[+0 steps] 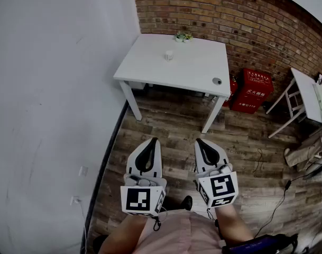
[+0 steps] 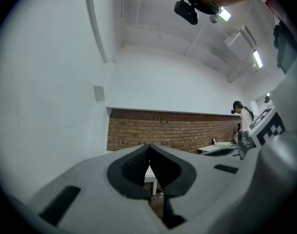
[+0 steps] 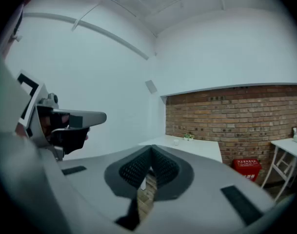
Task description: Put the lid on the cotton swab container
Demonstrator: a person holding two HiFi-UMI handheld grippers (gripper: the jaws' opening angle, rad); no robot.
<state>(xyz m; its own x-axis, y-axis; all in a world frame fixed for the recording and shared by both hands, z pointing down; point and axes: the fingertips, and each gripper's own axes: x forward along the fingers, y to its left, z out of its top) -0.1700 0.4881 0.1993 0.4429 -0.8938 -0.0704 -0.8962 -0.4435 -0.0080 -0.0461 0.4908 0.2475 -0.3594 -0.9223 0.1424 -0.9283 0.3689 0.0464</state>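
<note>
A small white cup-like container (image 1: 169, 55) stands near the middle of the white table (image 1: 150, 62). It shows tiny in the right gripper view too, as the container (image 3: 176, 141). A small round grey disc (image 1: 217, 81), possibly the lid, lies by the table's front right corner. Both grippers hover over the wooden floor, well short of the table. My left gripper (image 1: 152, 141) is shut and empty, its jaws (image 2: 149, 146) pressed together. My right gripper (image 1: 200, 141) is likewise shut with nothing in it (image 3: 150, 149).
A little potted plant (image 1: 183, 36) sits at the table's back edge against the brick wall. Red boxes (image 1: 251, 90) stand on the floor right of the table. A second white table (image 1: 307, 95) is at far right. Cables (image 1: 279, 194) trail over the floor.
</note>
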